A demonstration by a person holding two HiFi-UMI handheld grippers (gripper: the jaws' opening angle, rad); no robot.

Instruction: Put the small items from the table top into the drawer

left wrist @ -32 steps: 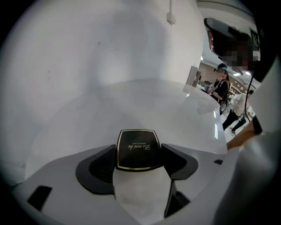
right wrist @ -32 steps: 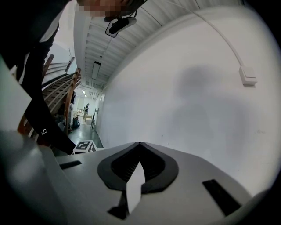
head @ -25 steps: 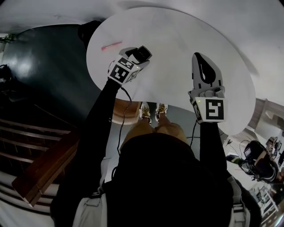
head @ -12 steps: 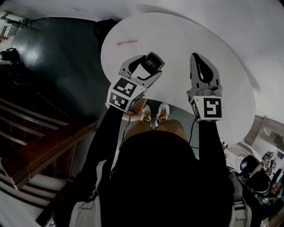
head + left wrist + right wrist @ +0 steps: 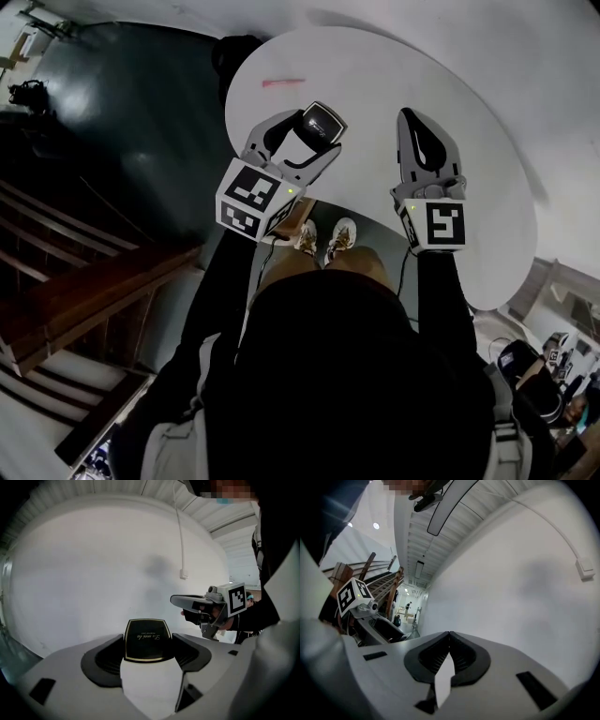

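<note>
My left gripper (image 5: pixel 305 139) is shut on a small black box with a gold rim (image 5: pixel 322 122), held above the near left part of the round white table (image 5: pixel 375 75). In the left gripper view the black box (image 5: pixel 146 639) stands between the jaws of the left gripper (image 5: pixel 146 645). A thin pink item (image 5: pixel 281 82) lies on the table at its far left. My right gripper (image 5: pixel 413 117) hovers over the table's right side, jaws shut with nothing between them, as the right gripper view (image 5: pixel 449 633) confirms. No drawer shows in any view.
Dark floor and wooden stairs (image 5: pixel 84 300) lie to the left of the table. The person's shoes (image 5: pixel 323 239) show below the table's near edge. A white wall with a cable and a socket (image 5: pixel 185 575) stands behind the table.
My left gripper, still holding the black box, has drawn back toward the table's near edge and away from the pink item. The right gripper has barely moved. The head camera has shifted.
</note>
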